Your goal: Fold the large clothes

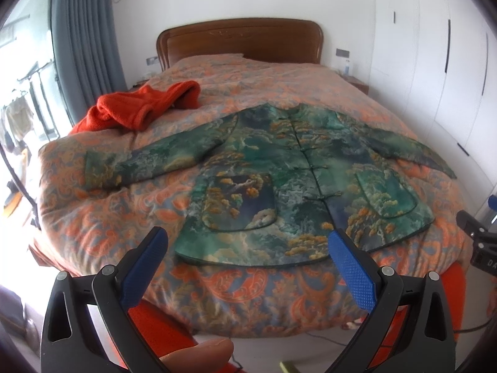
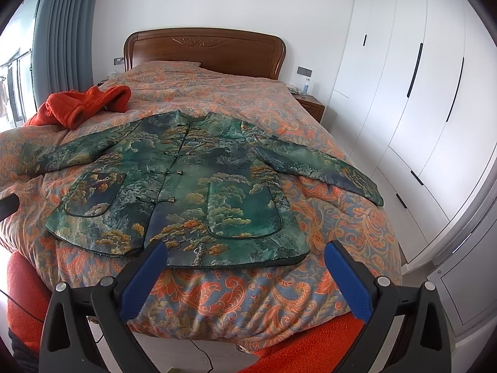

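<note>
A green patterned jacket [image 1: 279, 168] [image 2: 186, 180] lies flat and face up on the bed, buttoned down the front, both sleeves spread out to the sides, hem toward me. My left gripper [image 1: 248, 242] hovers open just short of the hem, nothing between its blue pads. My right gripper [image 2: 245, 255] is open too, held above the bed's near edge in front of the jacket's right half. In the left wrist view, the black body of the right gripper [image 1: 478, 242] shows at the right edge. A fingertip [image 1: 198, 354] shows at the bottom.
The bed's quilt [image 2: 248, 295] is orange and blue paisley. A crumpled orange fleece garment [image 1: 143, 105] [image 2: 84, 102] lies at the back left. Wooden headboard [image 2: 205, 46] behind, white wardrobes [image 2: 419, 93] on the right, curtain and window on the left, nightstand [image 2: 310, 105] beside the bed.
</note>
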### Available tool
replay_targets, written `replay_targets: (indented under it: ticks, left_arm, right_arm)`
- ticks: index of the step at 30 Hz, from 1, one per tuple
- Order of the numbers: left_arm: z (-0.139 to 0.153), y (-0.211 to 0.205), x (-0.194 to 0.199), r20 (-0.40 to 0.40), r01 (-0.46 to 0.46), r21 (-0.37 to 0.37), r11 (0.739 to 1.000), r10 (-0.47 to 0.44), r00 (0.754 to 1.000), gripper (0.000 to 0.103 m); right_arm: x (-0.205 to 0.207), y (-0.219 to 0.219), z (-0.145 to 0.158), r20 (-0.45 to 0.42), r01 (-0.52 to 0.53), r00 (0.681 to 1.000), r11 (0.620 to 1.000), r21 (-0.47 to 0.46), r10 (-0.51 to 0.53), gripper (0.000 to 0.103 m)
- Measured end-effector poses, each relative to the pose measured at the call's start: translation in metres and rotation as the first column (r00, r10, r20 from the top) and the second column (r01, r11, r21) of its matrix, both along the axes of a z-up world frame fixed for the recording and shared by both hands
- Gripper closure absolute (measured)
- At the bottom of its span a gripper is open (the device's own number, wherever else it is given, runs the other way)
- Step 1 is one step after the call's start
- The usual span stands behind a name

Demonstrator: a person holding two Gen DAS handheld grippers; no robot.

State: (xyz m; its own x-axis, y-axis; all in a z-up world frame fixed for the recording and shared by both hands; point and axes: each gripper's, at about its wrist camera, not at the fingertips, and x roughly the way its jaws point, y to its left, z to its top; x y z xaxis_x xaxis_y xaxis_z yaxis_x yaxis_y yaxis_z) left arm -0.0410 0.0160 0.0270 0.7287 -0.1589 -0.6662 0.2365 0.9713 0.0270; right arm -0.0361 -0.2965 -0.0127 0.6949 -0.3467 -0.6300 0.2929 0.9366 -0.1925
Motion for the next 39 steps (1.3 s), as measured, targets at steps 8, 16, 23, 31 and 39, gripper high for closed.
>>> replay_targets:
  ticks: [8, 16, 23, 31, 39]
  left_arm:
    - [-0.002, 0.004, 0.001, -0.006, -0.03, -0.044, 0.999, 0.029, 1.0, 0.0]
    - [-0.005, 0.006, 0.001, 0.052, -0.044, 0.021, 0.999, 0.042, 0.998, 0.0]
    - [-0.004, 0.013, 0.006, 0.067, -0.053, 0.041, 0.998, 0.05, 0.996, 0.0]
    - [-0.004, 0.019, 0.01, 0.011, -0.034, -0.049, 0.998, 0.034, 0.999, 0.0]
    - [-0.005, 0.021, 0.011, 0.017, -0.042, -0.038, 0.998, 0.043, 0.999, 0.0]
  right_arm:
    - [0.003, -0.001, 0.001, -0.005, -0.003, 1.0, 1.0, 0.004, 0.003, 0.0]
    - [0.003, -0.004, 0.002, 0.03, -0.011, 0.999, 1.0, 0.023, 0.011, 0.0]
    - [-0.006, -0.008, 0.018, 0.146, -0.05, 0.988, 0.999, 0.002, 0.049, 0.0]
    - [0.001, -0.011, 0.02, 0.157, -0.112, 0.982, 0.993, 0.032, 0.106, 0.0]
    - [0.007, -0.014, 0.001, 0.091, -0.095, 0.992, 0.994, 0.051, 0.09, 0.0]
